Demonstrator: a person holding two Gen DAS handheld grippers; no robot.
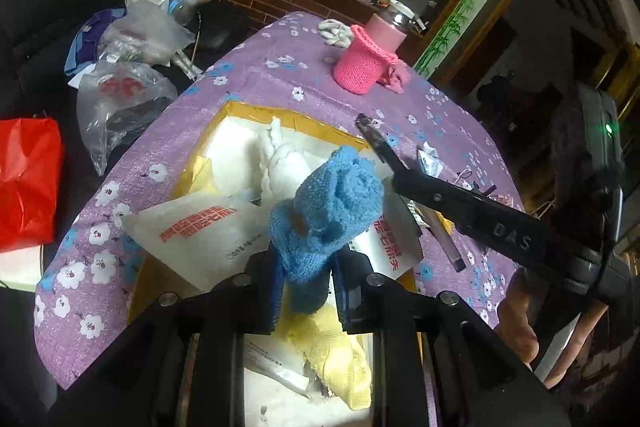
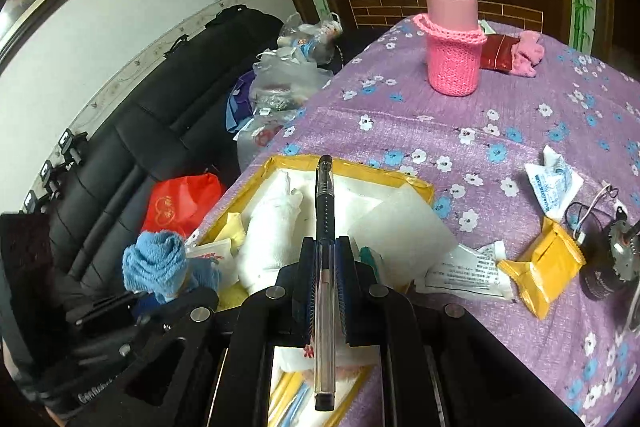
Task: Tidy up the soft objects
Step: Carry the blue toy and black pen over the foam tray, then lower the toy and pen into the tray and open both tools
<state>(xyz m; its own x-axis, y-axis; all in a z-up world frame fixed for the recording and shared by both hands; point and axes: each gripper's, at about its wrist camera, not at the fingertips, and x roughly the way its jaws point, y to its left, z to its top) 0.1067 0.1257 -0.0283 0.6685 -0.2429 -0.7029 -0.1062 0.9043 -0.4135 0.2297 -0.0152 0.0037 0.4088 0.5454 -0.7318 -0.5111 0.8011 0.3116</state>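
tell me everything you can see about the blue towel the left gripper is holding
The blue towel is a soft terry cloth, loosely rolled and bunched, its swirled end pointing away from the left wrist camera. The left gripper pinches its lower part between dark blue pads, holding it above the open yellow-edged box. In the right wrist view it rises as a crumpled tuft beside the white towel. The pen in the right gripper passes close by; contact is unclear.

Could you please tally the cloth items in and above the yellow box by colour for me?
Blue: 1, the blue towel held by the left gripper.
White: 1, the rolled white towel in the yellow box.
Yellow: 1, the yellow cloth in the box.
Total: 3
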